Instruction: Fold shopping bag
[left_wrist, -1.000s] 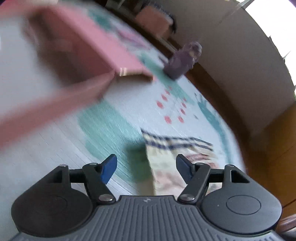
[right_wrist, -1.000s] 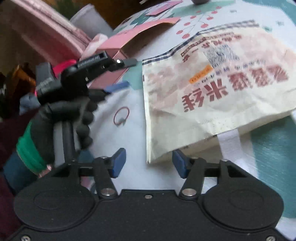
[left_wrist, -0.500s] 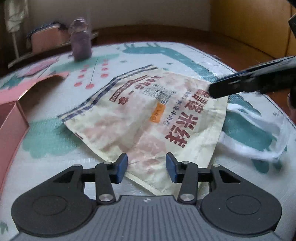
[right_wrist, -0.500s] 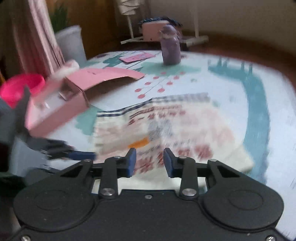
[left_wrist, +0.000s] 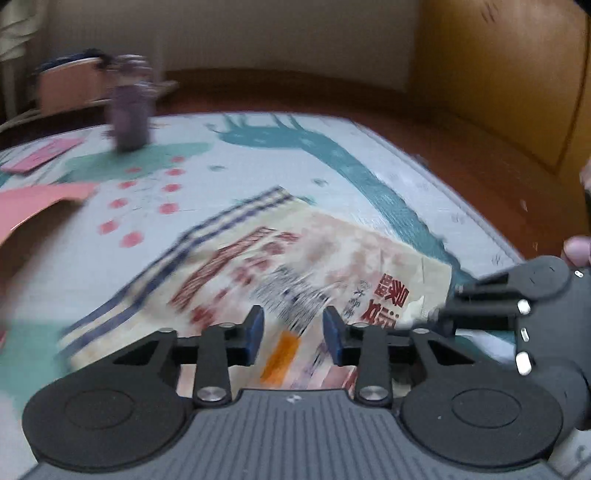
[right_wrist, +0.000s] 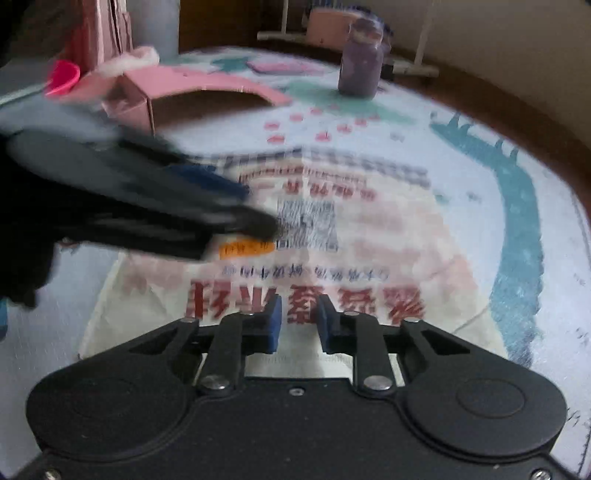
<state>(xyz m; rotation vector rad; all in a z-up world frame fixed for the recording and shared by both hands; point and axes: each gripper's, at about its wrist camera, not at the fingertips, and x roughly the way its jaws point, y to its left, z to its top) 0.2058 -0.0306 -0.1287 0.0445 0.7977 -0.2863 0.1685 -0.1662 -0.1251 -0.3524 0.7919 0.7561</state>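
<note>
Right gripper sits lowest over the near edge of the shopping bag, jaws closing, narrow gap, nothing pinched between the blue pads; bag lies beneath them. Left gripper hovers above the bag's middle, jaws also closing, gap wider, nothing gripped. Bag lies flat on the printed mat, red print and an orange tag facing up, striped edge farthest. Beyond the bag to its left: open pink box. Farther behind the bag: purple jar, blurred.
</note>
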